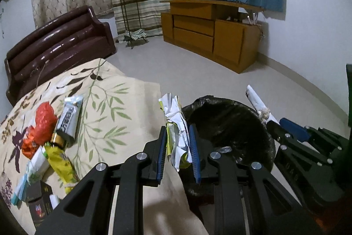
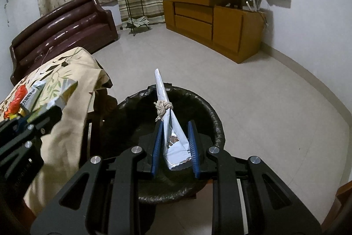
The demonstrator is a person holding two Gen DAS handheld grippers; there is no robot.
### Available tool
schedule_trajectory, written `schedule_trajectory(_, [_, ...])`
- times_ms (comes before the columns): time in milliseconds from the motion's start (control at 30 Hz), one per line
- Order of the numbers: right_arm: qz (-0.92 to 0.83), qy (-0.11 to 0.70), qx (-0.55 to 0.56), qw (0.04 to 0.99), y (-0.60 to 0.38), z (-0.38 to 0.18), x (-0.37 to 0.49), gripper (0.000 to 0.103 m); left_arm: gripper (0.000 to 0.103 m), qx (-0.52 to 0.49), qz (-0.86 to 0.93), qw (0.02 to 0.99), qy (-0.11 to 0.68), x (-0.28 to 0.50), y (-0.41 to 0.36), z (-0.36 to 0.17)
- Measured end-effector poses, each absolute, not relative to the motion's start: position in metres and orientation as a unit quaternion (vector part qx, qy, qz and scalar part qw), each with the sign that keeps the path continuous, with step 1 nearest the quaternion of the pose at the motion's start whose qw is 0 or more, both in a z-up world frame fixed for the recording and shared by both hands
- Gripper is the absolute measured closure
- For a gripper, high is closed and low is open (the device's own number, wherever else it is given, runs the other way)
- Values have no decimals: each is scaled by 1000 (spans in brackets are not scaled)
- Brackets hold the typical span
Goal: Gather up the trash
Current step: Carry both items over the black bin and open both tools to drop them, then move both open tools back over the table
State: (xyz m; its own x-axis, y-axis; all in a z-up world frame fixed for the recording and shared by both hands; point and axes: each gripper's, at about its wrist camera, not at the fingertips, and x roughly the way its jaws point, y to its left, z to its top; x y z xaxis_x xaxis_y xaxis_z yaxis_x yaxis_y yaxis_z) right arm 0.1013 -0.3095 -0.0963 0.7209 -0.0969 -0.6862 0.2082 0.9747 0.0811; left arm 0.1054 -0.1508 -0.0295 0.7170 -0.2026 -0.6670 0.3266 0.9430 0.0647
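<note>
My left gripper is shut on a crumpled white-and-green wrapper tied with string, held over the table's edge just left of the bin. A black-lined trash bin stands on the floor beside the table. My right gripper is shut on a folded silver-white wrapper knotted with string, and hangs above the bin's mouth. The left wrist view shows the right gripper and its wrapper over the bin's far side. The left gripper shows at the left edge of the right wrist view.
On the floral tablecloth lie a red plastic bag, a silver box, a yellow packet and a black box. Beyond are a brown sofa, a plant stand and a wooden cabinet.
</note>
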Motion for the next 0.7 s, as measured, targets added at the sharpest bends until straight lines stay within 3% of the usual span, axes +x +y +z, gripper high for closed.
schedule_trajectory(233, [-86, 367, 82, 923, -315, -102, 111, 80, 81, 96, -147, 919, 354, 113, -160, -32])
schedule_trajectory(367, [-86, 365, 87, 923, -317, -103, 113, 79, 60, 95, -142, 920, 353, 114, -159, -31])
schedule_trajectory(700, [-96, 354, 92, 926, -319, -94, 107, 61, 45, 87, -139, 923, 349, 111, -154, -26])
